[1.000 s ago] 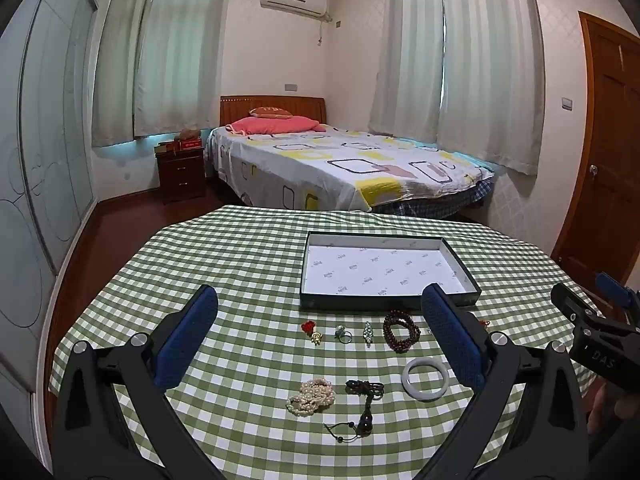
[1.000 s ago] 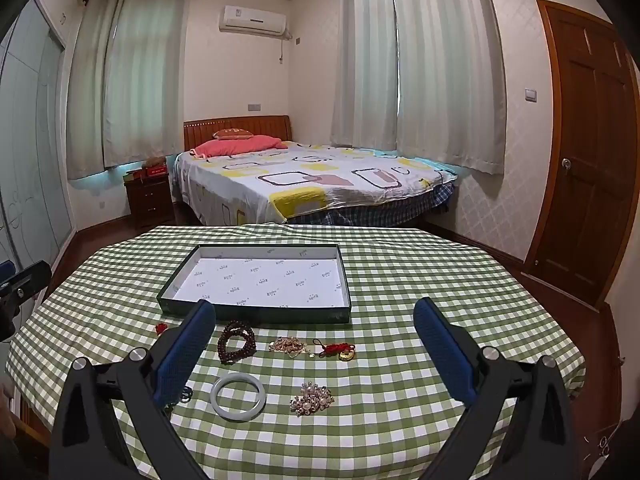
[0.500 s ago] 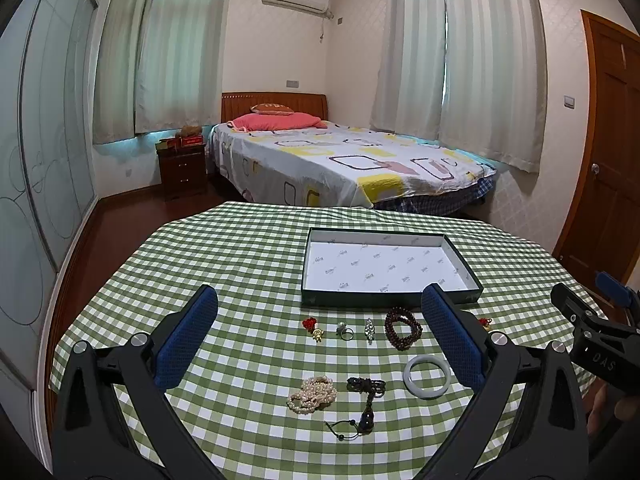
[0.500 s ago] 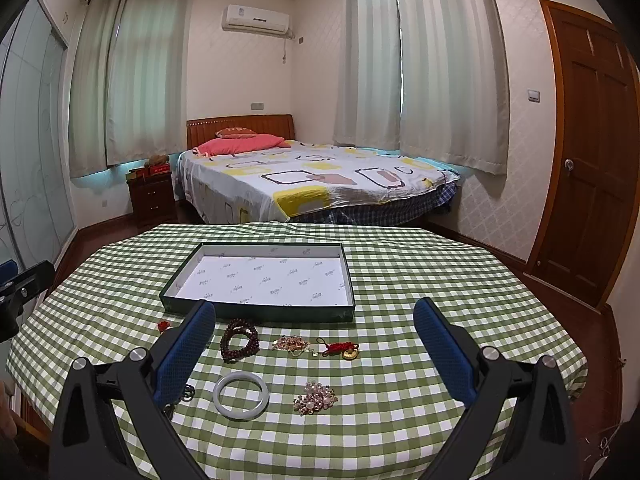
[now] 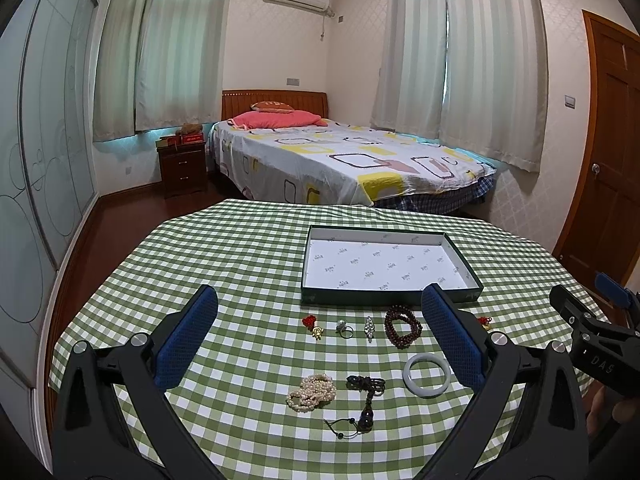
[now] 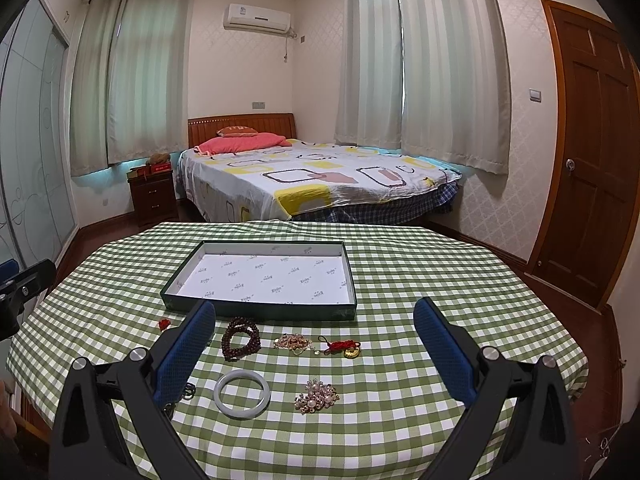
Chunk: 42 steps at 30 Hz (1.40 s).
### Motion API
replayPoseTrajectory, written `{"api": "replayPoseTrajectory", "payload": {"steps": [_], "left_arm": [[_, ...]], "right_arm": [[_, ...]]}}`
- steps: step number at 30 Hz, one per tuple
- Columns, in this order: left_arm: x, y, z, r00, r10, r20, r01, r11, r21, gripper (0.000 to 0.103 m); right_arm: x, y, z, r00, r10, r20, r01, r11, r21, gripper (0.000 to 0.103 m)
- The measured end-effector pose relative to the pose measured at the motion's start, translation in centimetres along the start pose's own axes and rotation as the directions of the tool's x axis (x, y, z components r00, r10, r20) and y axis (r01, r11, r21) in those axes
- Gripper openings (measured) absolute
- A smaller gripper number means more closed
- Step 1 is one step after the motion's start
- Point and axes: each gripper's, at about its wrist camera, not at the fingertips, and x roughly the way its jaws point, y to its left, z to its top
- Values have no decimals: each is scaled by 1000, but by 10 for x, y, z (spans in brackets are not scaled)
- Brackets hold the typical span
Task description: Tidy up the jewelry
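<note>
A shallow dark green tray (image 5: 316,300) with a white lining stands empty on the green checked table; it also shows in the right wrist view (image 6: 260,312). In front of it lie a jade bangle (image 5: 426,374), a dark bead bracelet (image 5: 403,326), a pearl strand (image 5: 312,392), a black cord pendant (image 5: 366,404), a ring (image 5: 344,328), a red charm (image 5: 312,326), a pearl brooch (image 6: 317,396) and a red knot with a gold charm (image 6: 344,348). My left gripper (image 5: 320,332) is open and empty above the near table. My right gripper (image 6: 314,340) is open and empty too.
The round table (image 5: 224,264) has a green checked cloth hanging over its edge. Behind it stand a bed (image 5: 340,160), a nightstand (image 5: 182,168) and a wooden door (image 6: 592,160) on the right. The right gripper (image 5: 596,344) shows at the left view's right edge.
Both cameras have tilted slightly, so the table and jewelry sit a touch lower in view. Nothing on the table has moved and both grippers stay open.
</note>
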Motion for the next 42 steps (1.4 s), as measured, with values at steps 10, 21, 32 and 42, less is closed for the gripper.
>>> {"api": "replayPoseTrajectory", "payload": {"steps": [10,21,32,42], "left_arm": [[2,1,-1,1000,0,-7,0,1000,-3,99],[2,1,-3,1000,2,-10,-2,1000,-3,99],[3,2,-3,1000,4,-12,-4,1000,-5,99],[3,2,-6,1000,5,-15,-5,1000,-6,99]], "right_arm": [[0,0,-1,1000,0,-1,0,1000,0,97],[0,0,-2,1000,1,-1,-1,1000,-1,97],[0,0,-3,1000,0,-3,0,1000,-1,97],[0,0,-3,1000,1,-2,-1,1000,0,97]]}}
